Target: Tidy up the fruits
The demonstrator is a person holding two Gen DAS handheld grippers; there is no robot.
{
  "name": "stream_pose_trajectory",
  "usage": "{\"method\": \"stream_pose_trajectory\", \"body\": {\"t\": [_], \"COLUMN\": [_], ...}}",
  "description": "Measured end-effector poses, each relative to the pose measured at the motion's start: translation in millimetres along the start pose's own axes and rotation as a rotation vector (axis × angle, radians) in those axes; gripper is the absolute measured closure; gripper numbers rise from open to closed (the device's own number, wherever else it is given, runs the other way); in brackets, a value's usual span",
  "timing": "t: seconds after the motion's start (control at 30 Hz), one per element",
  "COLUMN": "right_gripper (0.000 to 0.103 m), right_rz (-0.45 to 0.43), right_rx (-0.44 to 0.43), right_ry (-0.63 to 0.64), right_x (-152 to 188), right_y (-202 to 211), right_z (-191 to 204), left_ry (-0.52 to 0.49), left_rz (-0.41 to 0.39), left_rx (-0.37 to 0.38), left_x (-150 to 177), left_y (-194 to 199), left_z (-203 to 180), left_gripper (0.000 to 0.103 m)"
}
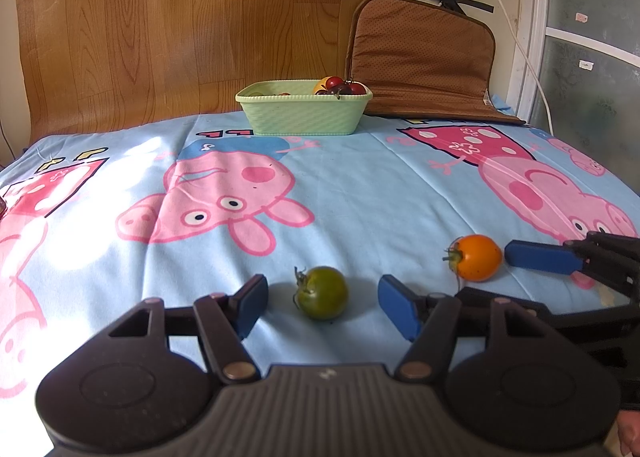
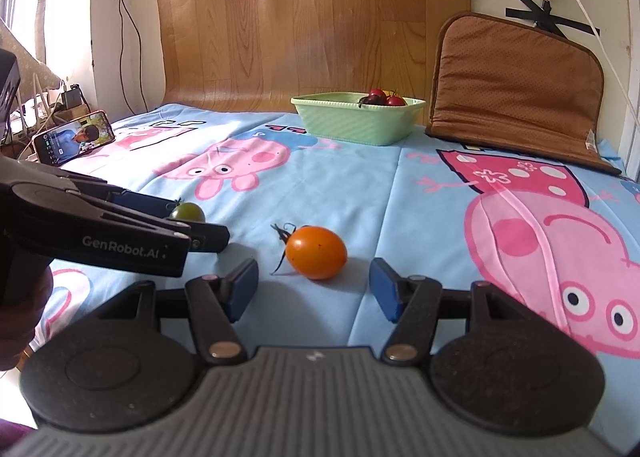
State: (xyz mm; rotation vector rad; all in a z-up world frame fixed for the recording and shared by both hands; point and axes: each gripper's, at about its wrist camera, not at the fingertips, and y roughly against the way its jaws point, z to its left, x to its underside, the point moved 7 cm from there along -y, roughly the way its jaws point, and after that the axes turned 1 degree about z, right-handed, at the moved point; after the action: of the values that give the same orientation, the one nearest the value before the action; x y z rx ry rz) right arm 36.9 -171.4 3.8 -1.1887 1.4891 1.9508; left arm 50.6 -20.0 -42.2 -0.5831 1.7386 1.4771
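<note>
Green tomato (image 1: 322, 292) sits between my left gripper (image 1: 322, 307) pads, jaws wide, no contact; green basket (image 1: 304, 113) well beyond it. Orange tomato (image 2: 317, 252) likewise inside my open right gripper (image 2: 314, 289). Both light, smooth, thin-skinned: I'd pinch gently across the middle, clear of the stems.

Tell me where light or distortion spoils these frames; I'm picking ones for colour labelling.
Left wrist view: a sunlit patch blows out the sheet at left; the green tomato and orange tomato are sharp and evenly lit; fisheye bends the wood panel. Right wrist view: window glare whitens the upper left corner; the orange tomato is crisp, the basket softer.
</note>
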Motion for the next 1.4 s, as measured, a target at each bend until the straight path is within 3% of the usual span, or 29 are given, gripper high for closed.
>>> {"method": "stream_pose_trajectory", "body": {"t": [1.03, 1.1, 1.2, 1.27, 1.3, 1.4], "right_gripper": [0.046, 0.049, 0.055, 0.062, 0.067, 0.067], "right_rz": [0.0, 0.001, 0.0, -0.004, -0.006, -0.012], "right_rx": [0.017, 0.015, 0.011, 0.006, 0.006, 0.006], "right_ry": [-0.001, 0.005, 0.011, 0.014, 0.016, 0.03], "right_x": [-1, -1, -2, -3, -3, -4], "right_y": [-5, -6, -8, -10, -10, -11], "right_z": [-2, -1, -1, -1, -1, 1], "left_ry": [0.001, -0.011, -0.027, -0.021, -0.017, -0.012], "left_rz": [-0.008, -0.012, -0.026, -0.035, -0.038, -0.04], "left_rx": [0.022, 0.015, -0.001, -0.001, 0.003, 0.006], "left_x": [-7, -6, -4, -3, -2, -2], "left_y": [-9, -10, -8, -5, -4, -2], "left_z": [6, 4, 3, 5, 5, 6], "left_gripper": [0.041, 0.043, 0.059, 0.076, 0.076, 0.077]}}
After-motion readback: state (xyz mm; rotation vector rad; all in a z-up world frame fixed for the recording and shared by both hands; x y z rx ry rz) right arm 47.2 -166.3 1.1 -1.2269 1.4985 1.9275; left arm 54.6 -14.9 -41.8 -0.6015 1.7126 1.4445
